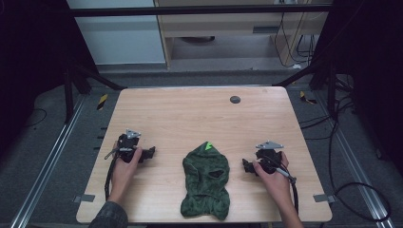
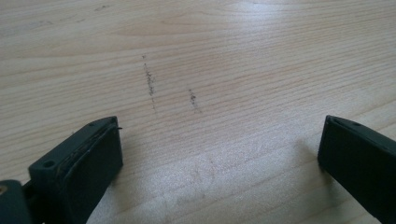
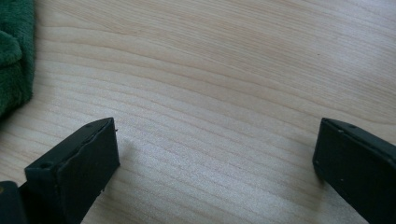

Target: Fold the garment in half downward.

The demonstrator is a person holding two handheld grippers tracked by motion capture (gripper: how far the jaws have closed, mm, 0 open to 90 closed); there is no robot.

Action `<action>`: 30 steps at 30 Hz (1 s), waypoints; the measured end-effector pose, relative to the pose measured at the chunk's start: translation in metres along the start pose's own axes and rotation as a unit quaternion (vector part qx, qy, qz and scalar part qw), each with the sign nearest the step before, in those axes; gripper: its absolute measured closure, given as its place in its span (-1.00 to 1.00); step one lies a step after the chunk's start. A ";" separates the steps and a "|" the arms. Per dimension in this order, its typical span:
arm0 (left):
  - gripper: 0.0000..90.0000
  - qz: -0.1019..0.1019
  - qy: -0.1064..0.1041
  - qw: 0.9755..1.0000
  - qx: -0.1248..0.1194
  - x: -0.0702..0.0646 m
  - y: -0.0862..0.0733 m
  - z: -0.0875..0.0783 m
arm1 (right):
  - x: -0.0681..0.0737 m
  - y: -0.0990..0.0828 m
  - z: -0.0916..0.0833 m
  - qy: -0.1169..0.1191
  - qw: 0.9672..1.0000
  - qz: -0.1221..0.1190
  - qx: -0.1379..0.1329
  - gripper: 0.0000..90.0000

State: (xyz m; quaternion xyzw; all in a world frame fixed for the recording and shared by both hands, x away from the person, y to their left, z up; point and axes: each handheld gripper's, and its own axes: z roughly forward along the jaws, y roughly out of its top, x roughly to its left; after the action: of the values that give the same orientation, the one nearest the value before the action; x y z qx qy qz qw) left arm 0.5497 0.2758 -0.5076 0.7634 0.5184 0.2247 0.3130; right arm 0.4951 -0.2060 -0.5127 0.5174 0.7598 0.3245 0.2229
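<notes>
A dark green fuzzy garment (image 1: 206,183), shaped like a hood with a bright green tip, lies flat at the front middle of the wooden table (image 1: 190,114). Left of it my left gripper (image 1: 151,153) rests on the table in a hand, pointing toward the garment. In the left gripper view its jaws stand wide apart over bare wood, so the left gripper (image 2: 219,154) is open and empty. My right gripper (image 1: 246,166) rests to the garment's right. It is open too (image 3: 215,158), and the garment's edge (image 3: 14,51) shows at the upper left of its view.
A small dark round disc (image 1: 235,99) sits near the table's far edge. Black frame posts and cables surround the table. Faint dark scuff marks (image 2: 150,81) mark the wood ahead of the left gripper.
</notes>
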 end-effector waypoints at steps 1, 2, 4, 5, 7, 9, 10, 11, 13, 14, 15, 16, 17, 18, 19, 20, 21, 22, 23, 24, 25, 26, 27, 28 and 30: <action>-1.00 -0.006 0.005 1.000 -0.001 -0.002 -0.001 -0.001 | 0.000 0.000 0.000 0.000 1.000 0.000 0.000 -0.98; -1.00 0.007 -0.008 1.000 0.000 -0.005 -0.003 -0.004 | 0.001 0.000 -0.001 0.003 1.000 0.000 0.001 -0.98; -1.00 0.016 -0.017 1.000 -0.001 -0.007 -0.004 -0.004 | 0.001 0.000 0.000 0.004 1.000 -0.002 0.001 -0.99; -1.00 0.019 -0.020 1.000 -0.001 -0.010 -0.004 -0.004 | 0.001 0.000 0.000 0.003 1.000 -0.003 0.000 -0.99; -1.00 0.016 -0.013 1.000 -0.001 -0.013 -0.004 -0.004 | 0.002 0.001 0.000 0.001 1.000 -0.001 0.000 -0.99; -1.00 0.018 -0.015 1.000 -0.001 -0.015 -0.004 -0.005 | 0.003 0.001 0.000 0.002 1.000 -0.001 0.001 -0.99; -1.00 0.019 -0.015 1.000 -0.002 -0.016 -0.005 -0.005 | 0.003 0.001 0.001 0.001 1.000 -0.002 0.001 -0.99; -1.00 0.020 -0.016 1.000 -0.004 -0.017 -0.005 -0.005 | 0.003 0.001 0.001 0.001 1.000 -0.004 0.001 -0.99; -0.96 0.022 -0.014 1.000 -0.002 -0.018 -0.005 -0.007 | 0.003 0.002 0.002 0.001 1.000 -0.004 0.000 -0.99; -0.94 0.022 -0.014 1.000 -0.002 -0.018 -0.005 -0.007 | 0.003 0.002 0.002 0.001 1.000 -0.004 0.000 -0.99; -0.91 0.022 -0.012 1.000 -0.003 -0.020 -0.005 -0.008 | 0.003 0.002 0.001 0.001 1.000 -0.004 0.000 -0.98; -0.88 0.022 -0.012 1.000 -0.003 -0.020 -0.005 -0.008 | 0.003 0.002 0.001 0.001 1.000 -0.004 0.000 -0.98; -0.87 0.034 -0.007 0.999 0.000 -0.024 -0.002 -0.010 | 0.003 0.002 0.001 0.001 1.000 -0.002 0.000 -0.97; -0.87 0.034 -0.007 0.999 0.000 -0.024 -0.002 -0.010 | 0.004 0.002 0.001 0.002 1.000 -0.003 -0.001 -0.95; -0.87 0.039 -0.012 0.999 -0.005 -0.029 0.001 -0.013 | 0.004 0.002 0.002 0.003 1.000 -0.001 -0.003 -0.92; -0.87 0.039 -0.012 0.999 -0.005 -0.029 0.001 -0.013 | 0.004 0.002 0.002 0.003 1.000 -0.001 -0.003 -0.92; -0.87 0.044 -0.017 0.999 -0.009 -0.031 0.002 -0.014 | 0.005 0.004 0.002 0.003 1.000 0.000 -0.002 -0.87; -0.85 0.053 -0.025 0.998 -0.017 -0.038 0.005 -0.016 | 0.007 0.006 0.001 0.006 1.000 -0.005 -0.003 -0.72; -0.79 0.057 -0.028 0.998 -0.019 -0.042 0.007 -0.017 | 0.010 0.007 0.000 0.009 1.000 -0.008 -0.004 -0.69; -0.77 0.057 -0.028 0.998 -0.019 -0.042 0.007 -0.017 | 0.010 0.007 0.000 0.009 1.000 -0.008 -0.004 -0.69; -0.77 0.067 -0.041 0.997 -0.023 -0.051 0.010 -0.019 | 0.013 0.011 -0.003 0.014 1.000 -0.014 -0.019 -0.48; -0.76 0.070 -0.048 0.996 -0.025 -0.055 0.011 -0.020 | 0.014 0.014 -0.004 0.020 0.999 -0.012 -0.025 -0.47; -0.74 0.070 -0.048 0.996 -0.025 -0.055 0.011 -0.020 | 0.014 0.014 -0.004 0.020 0.999 -0.012 -0.025 -0.47; -0.72 0.077 -0.055 0.995 -0.030 -0.064 0.015 -0.020 | 0.018 0.019 -0.006 0.021 0.999 -0.018 -0.031 -0.33; -0.70 0.081 -0.059 0.994 -0.032 -0.068 0.016 -0.020 | 0.022 0.024 -0.007 0.031 0.999 -0.016 -0.040 -0.19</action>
State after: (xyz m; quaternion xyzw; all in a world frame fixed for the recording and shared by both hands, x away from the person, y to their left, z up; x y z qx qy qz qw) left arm 0.5224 0.2132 -0.4839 0.8043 0.4283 0.2206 0.3479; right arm 0.4979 -0.1815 -0.4902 0.4852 0.7612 0.3670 0.2246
